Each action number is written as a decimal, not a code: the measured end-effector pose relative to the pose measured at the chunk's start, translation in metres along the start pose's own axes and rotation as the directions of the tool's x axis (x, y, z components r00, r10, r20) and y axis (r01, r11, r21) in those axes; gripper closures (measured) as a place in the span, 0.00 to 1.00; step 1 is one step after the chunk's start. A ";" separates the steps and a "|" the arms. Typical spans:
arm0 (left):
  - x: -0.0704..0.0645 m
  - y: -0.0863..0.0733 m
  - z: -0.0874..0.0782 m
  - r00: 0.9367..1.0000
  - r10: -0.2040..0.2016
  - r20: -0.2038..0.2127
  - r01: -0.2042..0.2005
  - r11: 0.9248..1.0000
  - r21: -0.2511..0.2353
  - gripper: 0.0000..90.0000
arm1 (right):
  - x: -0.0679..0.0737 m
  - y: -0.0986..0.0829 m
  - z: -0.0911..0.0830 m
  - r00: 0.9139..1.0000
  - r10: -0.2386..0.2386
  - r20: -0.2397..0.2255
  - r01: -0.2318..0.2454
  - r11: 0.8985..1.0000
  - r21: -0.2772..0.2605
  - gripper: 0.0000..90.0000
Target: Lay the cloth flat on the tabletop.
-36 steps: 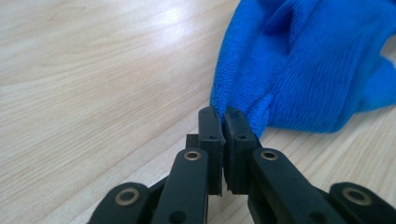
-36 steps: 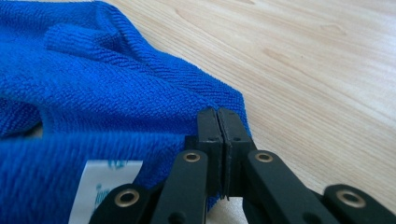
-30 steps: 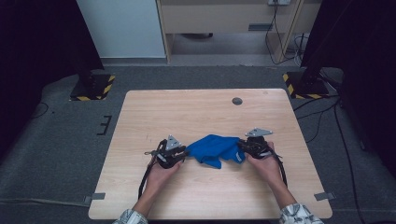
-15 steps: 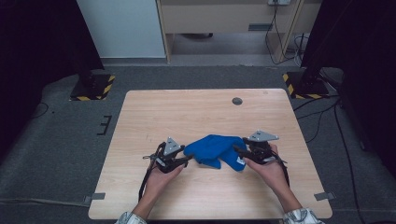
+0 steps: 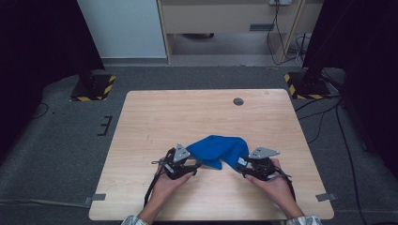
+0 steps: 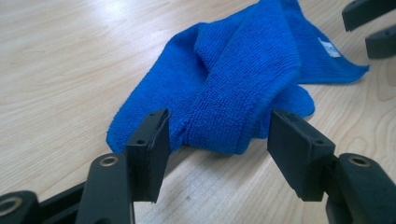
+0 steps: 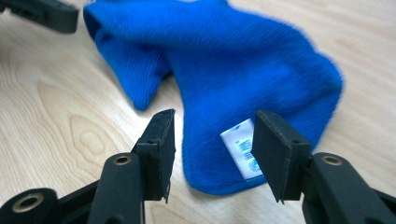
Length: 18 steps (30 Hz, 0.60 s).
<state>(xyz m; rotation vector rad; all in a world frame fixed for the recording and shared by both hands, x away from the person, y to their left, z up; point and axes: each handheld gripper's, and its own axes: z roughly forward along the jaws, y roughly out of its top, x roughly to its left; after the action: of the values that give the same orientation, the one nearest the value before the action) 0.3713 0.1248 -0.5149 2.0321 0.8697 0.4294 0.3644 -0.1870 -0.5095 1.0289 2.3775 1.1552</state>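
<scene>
The pale wooden worktop [image 5: 155, 117] carries one crumpled blue microfibre cloth [image 5: 218, 149], bunched at about six o'clock of its centre, near the person's edge. The left gripper [image 5: 191, 165] sits at the cloth's eight o'clock, jaws wide around a thick fold, gripping nothing. The right gripper [image 5: 245, 165], at four o'clock, is likewise wide, straddling the corner with the small white label [image 7: 243, 147]. Probably the folding has barely begun: both grasps remain, then spreading flat.
</scene>
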 end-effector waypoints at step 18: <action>0.009 0.001 0.013 0.999 -0.041 0.002 0.041 0.999 0.004 0.79 | 0.004 -0.008 0.019 0.999 -0.049 0.010 0.048 0.993 0.104 0.66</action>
<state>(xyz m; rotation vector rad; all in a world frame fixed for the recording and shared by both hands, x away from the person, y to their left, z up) 0.3852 0.1233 -0.5215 2.0147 0.9096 0.4030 0.3681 -0.1772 -0.5276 1.0015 2.4607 1.0153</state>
